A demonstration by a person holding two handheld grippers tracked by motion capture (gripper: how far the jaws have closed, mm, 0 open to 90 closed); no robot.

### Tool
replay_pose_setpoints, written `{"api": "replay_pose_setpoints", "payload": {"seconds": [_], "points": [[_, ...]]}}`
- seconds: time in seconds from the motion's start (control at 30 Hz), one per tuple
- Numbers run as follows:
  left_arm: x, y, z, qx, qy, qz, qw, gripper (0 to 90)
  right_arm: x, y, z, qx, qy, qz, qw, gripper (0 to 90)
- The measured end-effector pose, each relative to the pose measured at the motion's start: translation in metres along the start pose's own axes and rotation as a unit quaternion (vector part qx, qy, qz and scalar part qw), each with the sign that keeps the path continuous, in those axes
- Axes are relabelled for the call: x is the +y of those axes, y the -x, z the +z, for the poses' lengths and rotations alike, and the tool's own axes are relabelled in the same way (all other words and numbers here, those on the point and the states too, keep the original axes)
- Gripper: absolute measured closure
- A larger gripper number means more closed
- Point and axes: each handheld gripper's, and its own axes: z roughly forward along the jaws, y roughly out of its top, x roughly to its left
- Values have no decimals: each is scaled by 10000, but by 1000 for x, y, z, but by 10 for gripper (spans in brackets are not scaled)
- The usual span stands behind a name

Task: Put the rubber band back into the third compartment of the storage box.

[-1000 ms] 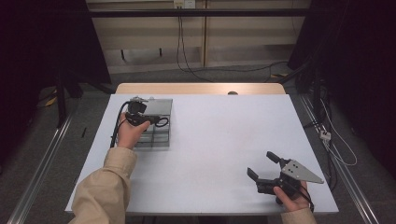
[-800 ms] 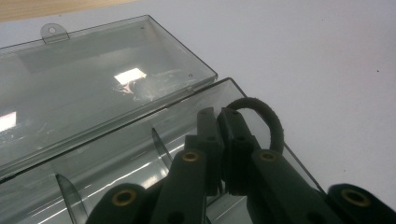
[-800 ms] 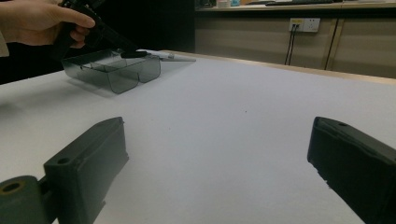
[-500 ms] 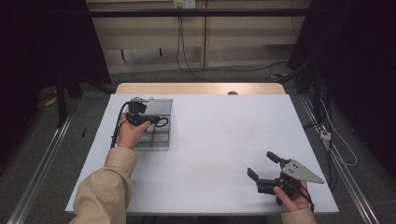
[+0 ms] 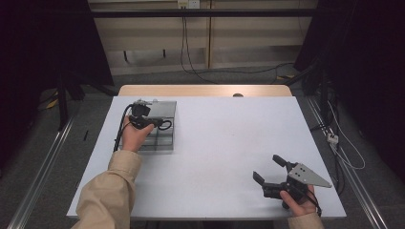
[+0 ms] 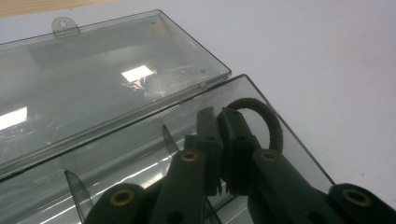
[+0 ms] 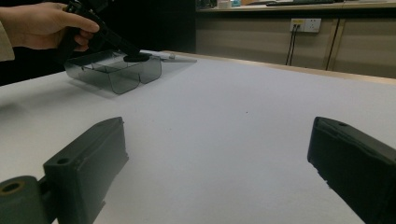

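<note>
Left gripper view: my left gripper (image 6: 223, 154) pinches the black hair tie (image 6: 271, 123) over the open box (image 6: 299, 140) (smoky plastic); next, release. Right gripper (image 5: 271, 175) idles agape.

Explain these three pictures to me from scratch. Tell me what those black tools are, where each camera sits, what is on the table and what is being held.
A person sits at a white table and holds a hand-worked tool in each hand. Each tool is a gripper with two black jaws.

The high view looks down from above the person's side. The left gripper is over a clear smoky plastic box, and the right gripper rests near the table's front edge, jaws apart, holding nothing.

The other two pictures come from small cameras riding on the grippers, looking along their jaws. In the left gripper view, the jaws are pinched on a black hair tie over the open box, whose lid lies folded back flat. In the right gripper view, the wide-open jaws frame bare table, with the other hand and box farther off.
</note>
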Motion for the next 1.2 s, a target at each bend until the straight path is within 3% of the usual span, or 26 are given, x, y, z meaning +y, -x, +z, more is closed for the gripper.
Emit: {"api": "replay_pose_setpoints", "payload": {"seconds": [0.67, 1.2], "points": [[-2, 1, 7, 67, -76, 34, 9999, 863, 0, -1, 0, 30, -7, 4, 10000, 38], [-2, 2, 9, 89, -52, -57, 9999, 854, 0, -1, 1, 62, 19, -19, 10000, 38]]}}
